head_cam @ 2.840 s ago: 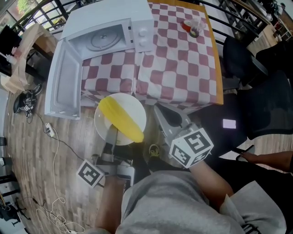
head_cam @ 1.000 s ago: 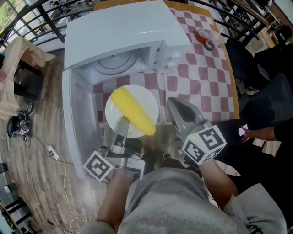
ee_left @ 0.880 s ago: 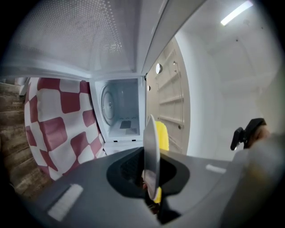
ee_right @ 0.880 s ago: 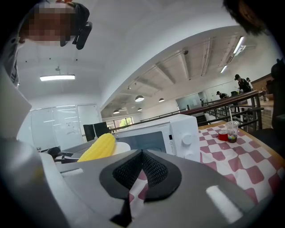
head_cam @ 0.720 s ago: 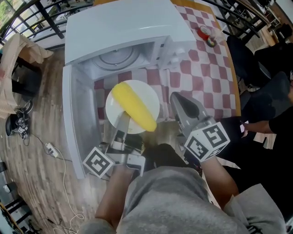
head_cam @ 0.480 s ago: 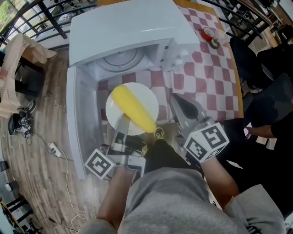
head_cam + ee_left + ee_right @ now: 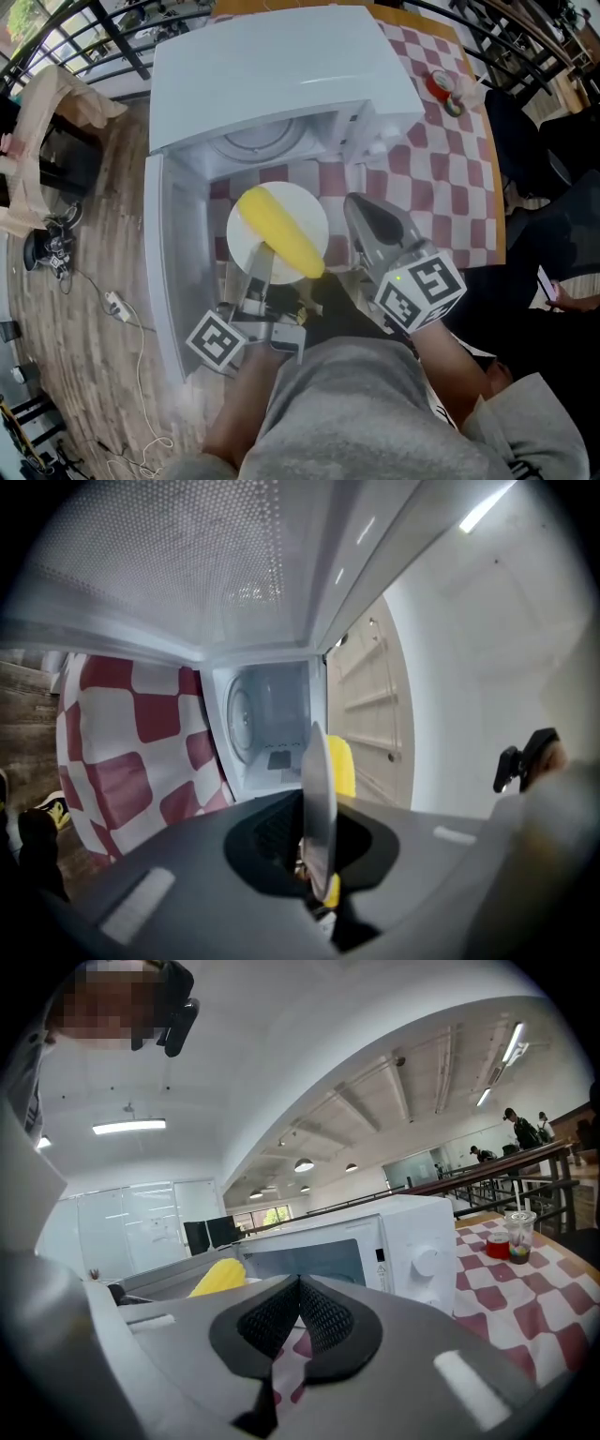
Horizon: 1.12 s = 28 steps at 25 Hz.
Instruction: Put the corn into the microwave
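Note:
A yellow corn cob (image 7: pixel 279 231) lies on a white plate (image 7: pixel 305 211). My left gripper (image 7: pixel 261 261) is shut on the plate's near rim and holds it level in front of the white microwave (image 7: pixel 281 75). The microwave door (image 7: pixel 173 272) hangs open at the left. In the left gripper view the plate (image 7: pixel 317 789) shows edge-on between the jaws, with the corn (image 7: pixel 342 766) behind it and the cavity with its turntable (image 7: pixel 240 719) ahead. My right gripper (image 7: pixel 367 217) is shut and holds nothing, just right of the plate. The right gripper view shows the corn (image 7: pixel 217 1277) left of the microwave (image 7: pixel 394 1251).
A red-and-white checked cloth (image 7: pixel 441 169) covers the table. A small red container (image 7: pixel 441 86) and a cup (image 7: pixel 518 1237) stand at its far right. Black chairs (image 7: pixel 553 178) are at the right. Cables (image 7: pixel 112 305) lie on the wooden floor at the left.
The plate with the corn has moved a little closer to the microwave opening in my left gripper. My right gripper has moved forward beside it. Both have stayed shut.

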Each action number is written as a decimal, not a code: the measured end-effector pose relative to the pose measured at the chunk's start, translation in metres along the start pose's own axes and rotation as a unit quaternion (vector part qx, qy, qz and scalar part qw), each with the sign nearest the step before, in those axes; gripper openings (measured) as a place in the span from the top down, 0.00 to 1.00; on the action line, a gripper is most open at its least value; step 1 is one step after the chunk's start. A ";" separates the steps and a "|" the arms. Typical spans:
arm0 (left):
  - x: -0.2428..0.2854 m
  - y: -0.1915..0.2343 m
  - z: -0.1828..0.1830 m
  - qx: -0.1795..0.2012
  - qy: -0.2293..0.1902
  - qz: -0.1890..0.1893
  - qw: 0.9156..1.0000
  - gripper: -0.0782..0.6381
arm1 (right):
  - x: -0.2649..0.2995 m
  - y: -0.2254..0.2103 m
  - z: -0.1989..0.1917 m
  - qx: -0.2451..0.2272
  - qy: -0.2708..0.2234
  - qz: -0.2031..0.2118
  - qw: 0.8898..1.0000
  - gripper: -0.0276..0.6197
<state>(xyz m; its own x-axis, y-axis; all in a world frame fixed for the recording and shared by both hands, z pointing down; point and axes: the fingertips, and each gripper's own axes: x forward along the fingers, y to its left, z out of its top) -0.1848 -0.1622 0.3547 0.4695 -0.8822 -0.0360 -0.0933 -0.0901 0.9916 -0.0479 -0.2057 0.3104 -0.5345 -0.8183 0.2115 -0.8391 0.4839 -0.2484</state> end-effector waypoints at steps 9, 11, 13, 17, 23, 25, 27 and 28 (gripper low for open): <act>0.045 0.010 0.003 0.001 0.000 0.006 1.000 0.87 | 0.033 -0.021 -0.003 0.014 0.013 0.013 1.000 0.96; 0.055 0.016 0.010 0.006 -0.004 0.006 1.000 0.87 | 0.043 -0.027 -0.001 0.016 0.012 0.016 1.000 0.96; 0.065 0.025 0.016 0.000 -0.015 0.010 1.000 0.87 | 0.053 -0.032 0.001 0.016 0.012 0.022 1.000 0.96; 0.076 0.049 0.021 -0.018 -0.034 0.029 0.999 0.87 | 0.068 -0.040 -0.007 0.017 0.022 0.033 0.999 0.96; 0.101 0.089 0.045 -0.006 -0.061 0.044 0.997 0.87 | 0.104 -0.053 -0.034 0.015 0.043 0.053 0.998 0.96; 0.109 0.101 0.051 -0.010 -0.071 0.053 0.996 0.87 | 0.115 -0.057 -0.046 0.019 0.052 0.059 0.997 0.96; 0.115 0.109 0.055 -0.014 -0.076 0.058 0.995 0.87 | 0.123 -0.061 -0.054 0.025 0.058 0.059 0.996 0.96; 0.118 0.113 0.057 -0.015 -0.078 0.061 0.995 0.87 | 0.125 -0.063 -0.057 0.029 0.061 0.056 0.996 0.96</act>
<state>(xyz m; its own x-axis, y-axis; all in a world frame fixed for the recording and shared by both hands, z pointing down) -0.1904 -0.3029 0.4550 0.3136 -0.9471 0.0676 -0.1130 0.0335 0.9930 -0.0679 -0.3208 0.4065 -0.6364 -0.7142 0.2913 -0.7676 0.5490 -0.3308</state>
